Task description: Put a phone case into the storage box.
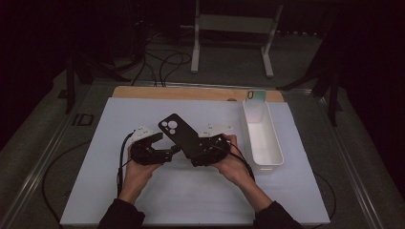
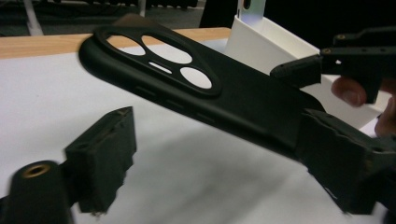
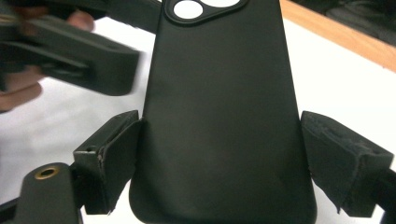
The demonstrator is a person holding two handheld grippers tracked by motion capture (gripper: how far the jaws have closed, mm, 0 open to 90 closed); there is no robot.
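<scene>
A black phone case [image 1: 179, 131] with round camera cut-outs is held off the white mat, its camera end pointing up and to the left. My right gripper [image 1: 195, 152] is shut on its lower end; in the right gripper view both jaws of the right gripper [image 3: 219, 126] press on the long edges of the phone case [image 3: 219, 93]. My left gripper [image 1: 166, 145] is just left of the case and points at it. In the left gripper view the phone case [image 2: 224, 93] crosses between the left gripper's [image 2: 217, 140] jaws. The left jaw stands apart from it, so this gripper is open.
A white oblong tray [image 1: 277, 138] stands empty to the right of the hands, with a small pale tag [image 1: 255, 95] at its far end. The white mat [image 1: 191, 195] covers a wooden board [image 1: 191, 93]. Cables and a white stand [image 1: 231, 28] lie beyond the table.
</scene>
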